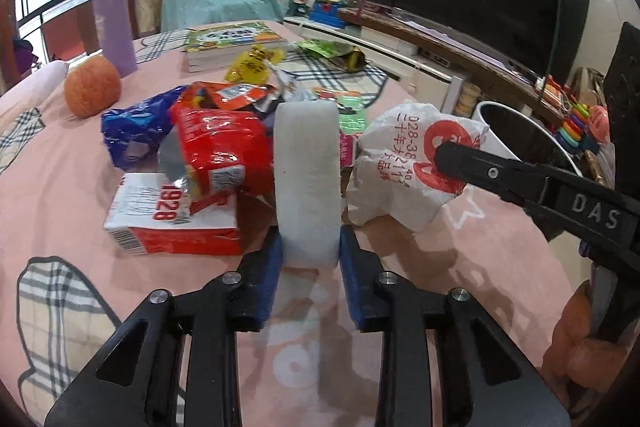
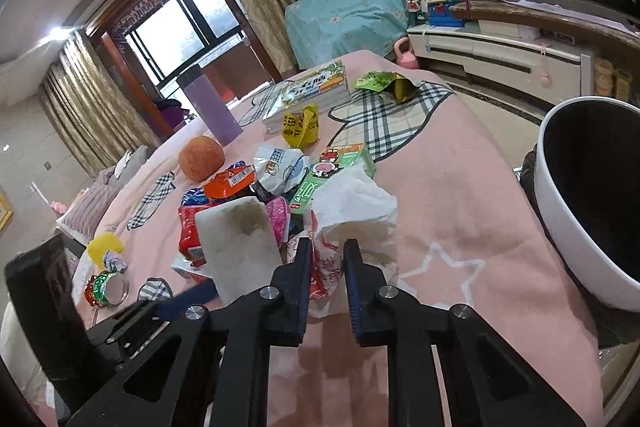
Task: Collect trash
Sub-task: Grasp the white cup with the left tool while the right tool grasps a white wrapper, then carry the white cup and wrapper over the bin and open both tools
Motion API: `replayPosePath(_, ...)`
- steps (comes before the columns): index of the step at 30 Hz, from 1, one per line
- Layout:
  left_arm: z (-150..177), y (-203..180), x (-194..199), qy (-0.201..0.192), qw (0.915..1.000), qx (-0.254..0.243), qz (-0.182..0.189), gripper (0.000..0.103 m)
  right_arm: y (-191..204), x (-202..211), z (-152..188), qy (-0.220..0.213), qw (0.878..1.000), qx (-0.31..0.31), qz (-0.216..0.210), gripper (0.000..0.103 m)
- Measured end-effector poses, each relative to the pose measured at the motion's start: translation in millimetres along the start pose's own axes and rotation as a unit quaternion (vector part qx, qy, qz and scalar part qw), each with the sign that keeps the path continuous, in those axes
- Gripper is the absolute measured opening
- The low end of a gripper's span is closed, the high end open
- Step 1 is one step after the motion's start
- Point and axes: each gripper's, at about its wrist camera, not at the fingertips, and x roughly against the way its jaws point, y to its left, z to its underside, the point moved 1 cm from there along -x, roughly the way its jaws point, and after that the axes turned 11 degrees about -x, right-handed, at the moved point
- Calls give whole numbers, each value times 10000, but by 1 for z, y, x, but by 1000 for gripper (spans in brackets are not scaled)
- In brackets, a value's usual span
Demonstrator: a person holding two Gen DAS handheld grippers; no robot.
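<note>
**Two grips taken at the edge of the trash heap**

A pink cloth with plaid patches (image 2: 460, 187) covers the worktop in a living room, with a television and curtains behind. The trash lies heaped mid-cloth: a red snack bag (image 1: 218, 151), a blue wrapper (image 1: 128, 131), a red-and-white carton (image 1: 168, 219) and a green box (image 2: 340, 163). The white bin (image 2: 576, 211) waits at my right, just beyond the worktop's edge.

My left jaws (image 1: 311, 259) are drawn in narrow and pinch the near end of a white foam block (image 1: 308, 179), which stands on edge. My right jaws (image 2: 327, 267) are nearly together, nipping the crumpled white bag with red print (image 2: 352, 211).

To do this well, I judge I should lift both pieces straight up first, so neither drags the neighbouring wrappers along. The bag is limp and may slip, so I would carry it low over the bin's rim before letting go. The foam block is held only by its end, so I would keep it from swinging.
</note>
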Motion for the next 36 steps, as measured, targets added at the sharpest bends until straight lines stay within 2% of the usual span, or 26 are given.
replayPosePath(10, -10, -25, 26, -357, 9988, -267, 188, 26, -16, 43, -8, -368, 9992, -161, 14, 13)
replayPosePath(21, -24, -64, 28, -421, 9959, -602, 525, 26, -57, 91, -14, -774, 9953, -478, 342, 13)
replayPosePath(36, -49, -108, 18, -433, 9909, -950, 845, 26, -94, 122, -20, -1105, 9898, -677, 584, 12)
